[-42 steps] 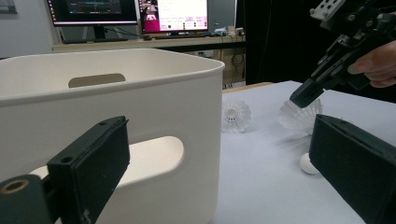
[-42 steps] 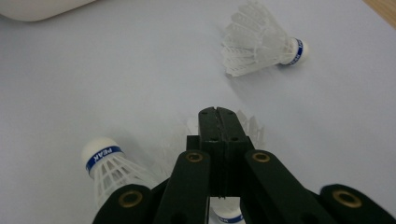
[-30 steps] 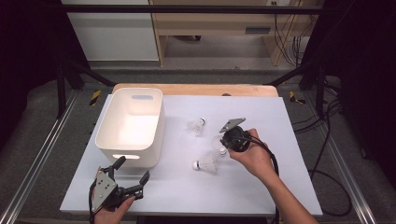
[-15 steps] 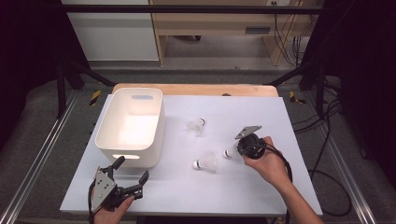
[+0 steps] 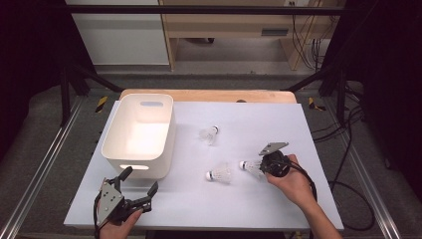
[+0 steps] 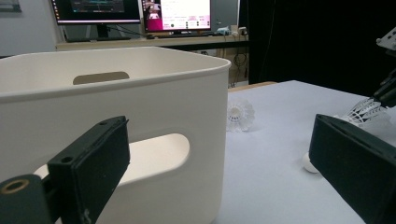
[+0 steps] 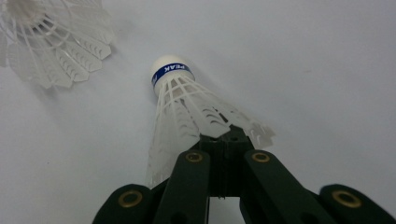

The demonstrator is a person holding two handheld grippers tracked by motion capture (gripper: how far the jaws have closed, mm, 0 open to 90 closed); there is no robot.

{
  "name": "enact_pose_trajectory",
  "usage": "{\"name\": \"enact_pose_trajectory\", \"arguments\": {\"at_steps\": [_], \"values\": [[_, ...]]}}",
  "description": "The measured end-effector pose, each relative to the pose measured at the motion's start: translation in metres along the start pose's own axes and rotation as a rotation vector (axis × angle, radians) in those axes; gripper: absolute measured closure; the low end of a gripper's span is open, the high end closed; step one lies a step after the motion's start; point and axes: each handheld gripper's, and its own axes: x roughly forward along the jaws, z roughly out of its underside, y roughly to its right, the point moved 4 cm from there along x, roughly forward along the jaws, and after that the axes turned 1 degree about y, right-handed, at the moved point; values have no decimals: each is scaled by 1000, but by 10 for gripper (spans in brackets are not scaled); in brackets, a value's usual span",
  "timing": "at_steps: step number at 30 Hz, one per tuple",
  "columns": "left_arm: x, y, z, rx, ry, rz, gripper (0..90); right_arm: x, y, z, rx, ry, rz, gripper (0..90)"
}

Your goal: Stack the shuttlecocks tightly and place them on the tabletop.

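The held shuttlecock sits at the centre of the right gripper view, its feather skirt pinched at the rim by the right claw, whose jaws are pressed together on it; the white cork with a blue band points away toward the upper middle of that frame, and the shuttlecock looks to be low over the desk, though whether it touches the surface cannot be told; in the high view it lies right of centre, cork toward the left, with the right claw and the hand just behind it to the lower right. A second shuttlecock lies just beside it to the left on the desk, and shows in the upper left corner of the right gripper view; a third shuttlecock lies farther up, near the middle of the high view, well apart from the other two. A white bin with handle slots stands at the left of the desk. The left claw rests at the lower left of the high view, near the bin's front wall, its jaws spread wide with nothing between them; the left gripper view shows the bin's wall close ahead.
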Motion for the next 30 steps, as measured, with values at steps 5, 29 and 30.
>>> {"name": "enact_pose_trajectory", "arguments": {"at_steps": [5,29,30], "values": [[0,0,0,1,0,1,54,0,0,6,8,4,0,900],[0,0,0,1,-1,3,53,-5,3,15,15,57,-5,900],[0,0,0,1,-1,2,53,-5,3,16,16,57,-4,900]]}}
